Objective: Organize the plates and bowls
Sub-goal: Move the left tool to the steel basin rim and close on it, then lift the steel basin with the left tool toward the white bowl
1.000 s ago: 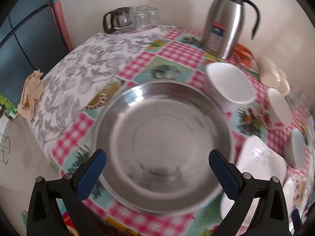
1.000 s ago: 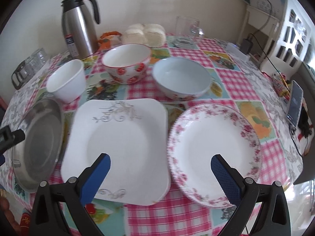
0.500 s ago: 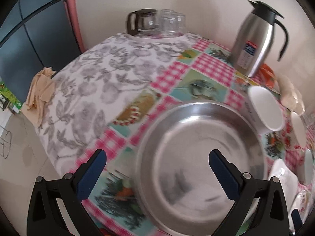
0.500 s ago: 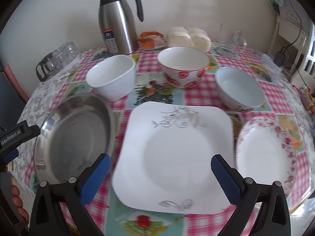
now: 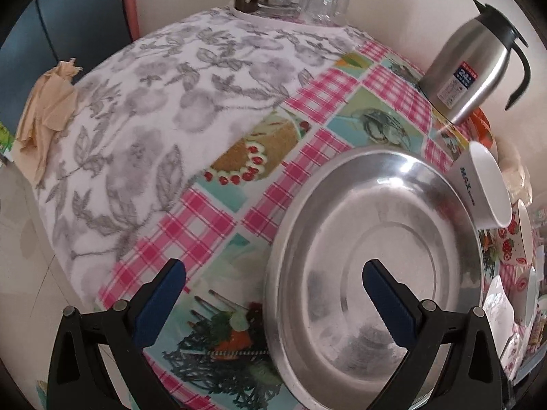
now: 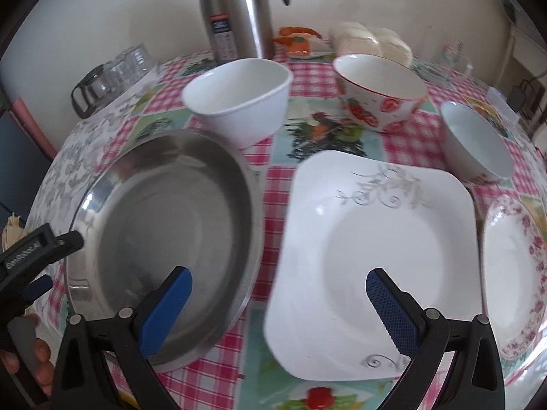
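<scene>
Looking along the left gripper [image 5: 273,270], found its jaws spread wide with nothing between them. Saw one finger over the patterned tablecloth [image 5: 218,205] and the other over the inside of the steel plate [image 5: 376,239], so the plate's rim lay between; could not tell if anything touched. Found the right gripper [image 6: 278,275] spread wide too and holding nothing, one finger over the steel plate's right side, the other over the square white plate [image 6: 376,256]. Noted these two plates flat on the near part of the table, just beside each other, with a strip of cloth between. Saw a round flowered plate [image 6: 512,266] just right of the square one. Farther back, counted three bowls upright in a row: a plain white bowl [image 6: 239,102] just behind the steel plate, a strawberry bowl [image 6: 379,95] in the middle, a pale bowl [image 6: 475,140] at right. At the far edge, near the wall, made out a steel thermos [image 6: 236,13] and a glass pot [image 6: 99,82] at left.
</scene>
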Demonstrator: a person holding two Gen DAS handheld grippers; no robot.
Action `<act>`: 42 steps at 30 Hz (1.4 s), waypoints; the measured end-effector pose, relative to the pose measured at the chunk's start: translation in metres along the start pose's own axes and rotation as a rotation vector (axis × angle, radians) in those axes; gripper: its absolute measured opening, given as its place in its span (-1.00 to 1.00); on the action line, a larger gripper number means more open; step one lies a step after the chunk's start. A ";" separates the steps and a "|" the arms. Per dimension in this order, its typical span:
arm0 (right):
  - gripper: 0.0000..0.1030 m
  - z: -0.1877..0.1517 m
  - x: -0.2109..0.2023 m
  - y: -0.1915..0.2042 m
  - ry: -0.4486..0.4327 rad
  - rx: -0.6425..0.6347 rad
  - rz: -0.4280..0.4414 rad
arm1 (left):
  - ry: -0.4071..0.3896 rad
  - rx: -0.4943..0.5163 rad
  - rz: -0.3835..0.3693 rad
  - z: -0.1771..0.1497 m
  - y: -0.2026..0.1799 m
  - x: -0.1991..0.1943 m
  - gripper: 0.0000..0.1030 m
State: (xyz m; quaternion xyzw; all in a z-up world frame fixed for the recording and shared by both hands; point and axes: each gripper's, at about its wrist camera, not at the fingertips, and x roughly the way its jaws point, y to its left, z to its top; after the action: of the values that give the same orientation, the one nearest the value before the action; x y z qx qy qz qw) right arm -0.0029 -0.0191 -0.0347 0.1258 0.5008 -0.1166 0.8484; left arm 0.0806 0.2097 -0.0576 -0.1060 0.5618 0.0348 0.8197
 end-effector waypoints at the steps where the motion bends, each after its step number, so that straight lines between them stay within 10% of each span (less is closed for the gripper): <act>1: 1.00 0.001 0.000 0.001 -0.004 -0.005 0.004 | 0.007 0.002 -0.005 0.000 0.000 0.002 0.88; 14: 0.82 0.014 -0.008 0.013 -0.098 -0.066 0.042 | 0.034 0.008 -0.029 0.002 0.001 0.014 -0.53; 42: -0.70 0.010 0.036 0.037 0.053 -0.088 0.191 | -0.006 -0.015 -0.021 0.011 0.035 0.013 -0.56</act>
State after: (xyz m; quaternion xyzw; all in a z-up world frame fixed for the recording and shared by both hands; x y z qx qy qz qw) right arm 0.0342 0.0100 -0.0587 0.1389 0.5131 -0.0096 0.8469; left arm 0.0899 0.2450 -0.0707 -0.1179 0.5580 0.0309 0.8208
